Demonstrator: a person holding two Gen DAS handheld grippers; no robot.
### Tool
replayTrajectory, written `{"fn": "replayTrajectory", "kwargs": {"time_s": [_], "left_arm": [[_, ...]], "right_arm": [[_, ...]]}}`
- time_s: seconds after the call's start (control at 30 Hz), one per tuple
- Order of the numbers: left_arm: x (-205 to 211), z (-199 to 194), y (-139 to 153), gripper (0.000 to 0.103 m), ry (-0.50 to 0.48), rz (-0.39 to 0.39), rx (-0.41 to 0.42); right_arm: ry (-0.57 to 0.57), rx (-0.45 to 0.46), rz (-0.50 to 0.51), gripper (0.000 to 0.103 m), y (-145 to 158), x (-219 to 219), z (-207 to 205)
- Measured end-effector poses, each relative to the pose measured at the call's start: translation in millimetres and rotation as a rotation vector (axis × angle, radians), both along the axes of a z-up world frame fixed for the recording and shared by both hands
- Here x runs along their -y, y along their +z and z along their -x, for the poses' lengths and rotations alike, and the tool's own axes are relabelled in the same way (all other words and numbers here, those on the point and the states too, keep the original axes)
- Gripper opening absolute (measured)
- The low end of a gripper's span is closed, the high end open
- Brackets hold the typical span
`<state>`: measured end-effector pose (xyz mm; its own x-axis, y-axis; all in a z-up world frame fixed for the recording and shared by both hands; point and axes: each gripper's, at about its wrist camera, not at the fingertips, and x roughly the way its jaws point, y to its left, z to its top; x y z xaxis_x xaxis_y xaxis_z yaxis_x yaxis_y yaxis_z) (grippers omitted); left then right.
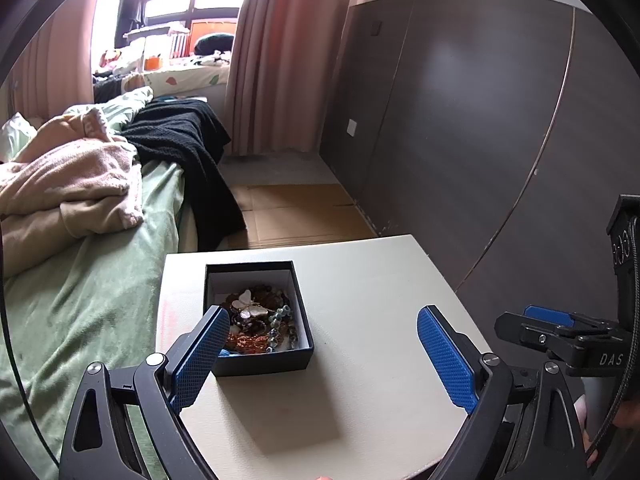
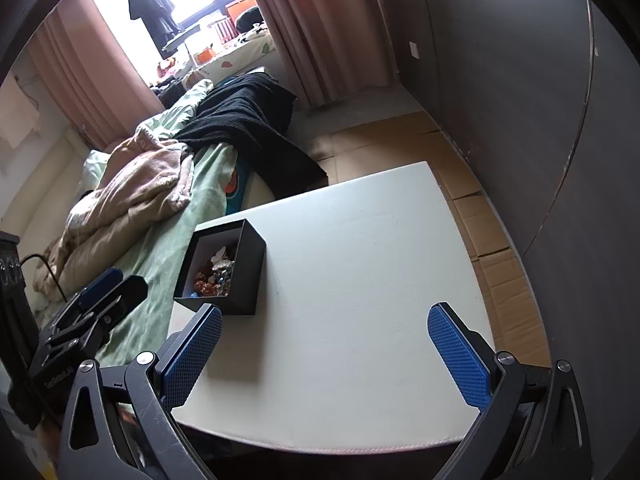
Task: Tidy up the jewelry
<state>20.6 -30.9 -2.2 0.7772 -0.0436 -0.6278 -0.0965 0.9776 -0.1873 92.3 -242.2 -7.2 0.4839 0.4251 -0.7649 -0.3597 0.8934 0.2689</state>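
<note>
A black square box (image 1: pixel 260 362) with a white lining stands open on the white table (image 1: pixel 360 320). It holds a heap of jewelry (image 1: pixel 260 324): a white butterfly brooch, brown and orange beads, pale blue beads. My left gripper (image 1: pixel 324 356) is open and empty, above the table just right of the box, its left finger in front of the box's near left corner. In the right wrist view the box (image 2: pixel 244 280) sits at the table's (image 2: pixel 360 280) left edge with the jewelry (image 2: pixel 216 274) inside. My right gripper (image 2: pixel 326 352) is open and empty over the table's near part.
A bed (image 1: pixel 92 280) with green sheet, pink blanket and black cloth lies left of the table. Cardboard (image 1: pixel 292 212) covers the floor beyond. A dark panelled wall (image 1: pixel 480 120) runs along the right. The right gripper's body (image 1: pixel 568 336) shows at the left view's right edge.
</note>
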Motion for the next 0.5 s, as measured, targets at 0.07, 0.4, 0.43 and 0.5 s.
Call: {"fn": "replayTrajectory", "kwargs": {"time_s": [0.07,0.4,0.43,0.5], "left_arm": [[0.4,0.2,0.7,0.095,0.0,0.001,0.002],[0.2,2.3,4.0,0.095,0.005,0.009,0.01],[0.5,2.6,4.6,0.095,0.006,0.01,0.011],[1.2,3.2,5.3,0.095,0.004,0.011,0.012]], "right_arm": [[0.003,0.0,0.002,0.103,0.6,-0.4,0.7],[0.003,0.001,-0.008,0.103,3.1,0.4,1.3],[0.003,0.001,-0.01,0.103,3.3,0.2,1.3],[0.004,0.002,-0.01,0.103,3.1,1.0,2.3]]}}
